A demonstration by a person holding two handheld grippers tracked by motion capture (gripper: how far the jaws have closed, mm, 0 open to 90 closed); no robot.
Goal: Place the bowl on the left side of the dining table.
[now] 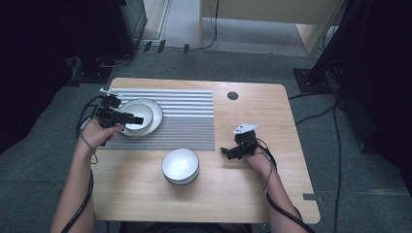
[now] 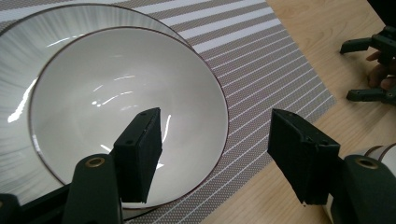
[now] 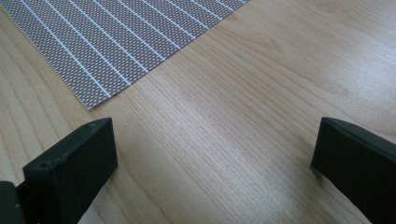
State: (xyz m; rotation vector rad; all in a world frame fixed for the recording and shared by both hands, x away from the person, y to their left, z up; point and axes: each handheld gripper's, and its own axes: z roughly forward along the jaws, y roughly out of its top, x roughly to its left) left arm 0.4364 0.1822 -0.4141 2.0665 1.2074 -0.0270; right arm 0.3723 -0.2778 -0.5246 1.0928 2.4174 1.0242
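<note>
Left gripper (image 1: 137, 119), jaws spread, straddles the bowl (image 2: 126, 116) rim on the plate (image 2: 18, 79). Right gripper (image 1: 224, 151), jaws wide apart, holds nothing, at 3 o'clock of second bowl (image 1: 180, 165).

Striped placemat (image 1: 184, 116) on wooden table (image 1: 252, 194); second white bowl (image 1: 180, 166) near front edge.

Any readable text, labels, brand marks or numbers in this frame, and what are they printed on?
None can be read. The bowl on the plate, the plate, the striped placemat, the second bowl, the wooden table, the left gripper and the right gripper show no lettering or signs.
</note>
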